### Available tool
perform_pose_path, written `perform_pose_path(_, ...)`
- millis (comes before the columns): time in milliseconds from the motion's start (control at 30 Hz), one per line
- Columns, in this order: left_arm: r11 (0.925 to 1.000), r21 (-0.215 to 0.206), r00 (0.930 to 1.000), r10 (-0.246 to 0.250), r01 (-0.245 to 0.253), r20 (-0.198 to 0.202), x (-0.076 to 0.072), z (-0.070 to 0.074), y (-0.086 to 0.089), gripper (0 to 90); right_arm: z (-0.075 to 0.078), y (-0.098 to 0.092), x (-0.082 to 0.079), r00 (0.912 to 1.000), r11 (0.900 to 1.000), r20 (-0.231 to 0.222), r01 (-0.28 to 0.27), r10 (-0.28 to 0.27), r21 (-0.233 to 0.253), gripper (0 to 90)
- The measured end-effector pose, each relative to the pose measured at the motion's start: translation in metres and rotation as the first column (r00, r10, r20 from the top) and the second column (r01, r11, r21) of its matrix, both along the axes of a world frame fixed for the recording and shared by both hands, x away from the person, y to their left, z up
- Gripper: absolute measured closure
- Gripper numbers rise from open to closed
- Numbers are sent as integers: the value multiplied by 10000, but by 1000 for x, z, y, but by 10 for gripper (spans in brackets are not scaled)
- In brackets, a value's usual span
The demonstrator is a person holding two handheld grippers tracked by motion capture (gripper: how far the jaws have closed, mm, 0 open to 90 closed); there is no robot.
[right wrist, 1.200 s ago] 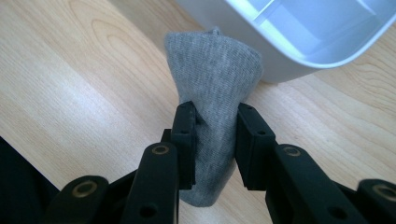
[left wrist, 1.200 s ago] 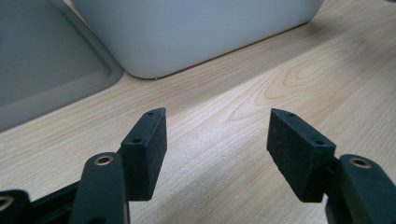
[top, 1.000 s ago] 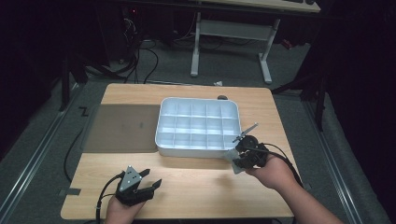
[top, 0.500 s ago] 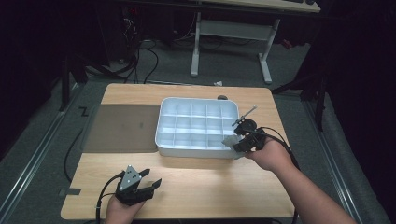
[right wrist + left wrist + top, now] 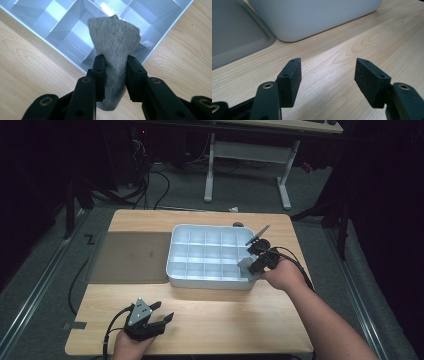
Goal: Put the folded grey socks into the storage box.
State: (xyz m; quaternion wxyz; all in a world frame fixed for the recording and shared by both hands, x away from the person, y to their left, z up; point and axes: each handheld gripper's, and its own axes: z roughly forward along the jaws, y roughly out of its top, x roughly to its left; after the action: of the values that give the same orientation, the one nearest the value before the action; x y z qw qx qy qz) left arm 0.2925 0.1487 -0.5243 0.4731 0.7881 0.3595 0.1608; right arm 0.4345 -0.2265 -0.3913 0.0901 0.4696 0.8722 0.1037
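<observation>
A white divided tray with several empty compartments sits at the middle of the wooden table. My right gripper is shut on a grey sock and holds it over the tray's near right corner. The sock hangs from the jaws above the corner compartments. My left gripper rests near the table's front left edge, open, with bare wood between its fingers. In the left gripper view the tray's wall stands ahead.
A grey mat lies flat left of the tray. A small dark object sits behind the tray at the table's far edge. Cables and a desk frame stand on the floor beyond.
My right gripper has carried the sock forward and up from the table's right front to over the tray's near right corner. The left gripper has stayed still.
</observation>
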Motion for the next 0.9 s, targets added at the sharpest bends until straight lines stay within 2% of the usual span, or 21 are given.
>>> perform_pose_path(333,10000,-39,10000,26,-26,-21,1,0,2,390,-12,0,12,9989,9991,-243,405,-408,-162,720)
perform_pose_path(600,10000,-35,10000,-5,5,-50,2,0,2,390,-20,5,16,9978,9982,-452,479,-495,-353,721)
perform_pose_path(900,10000,22,10000,-72,72,-48,1,0,1,390,-34,12,21,9966,9948,-570,544,-594,-867,732)
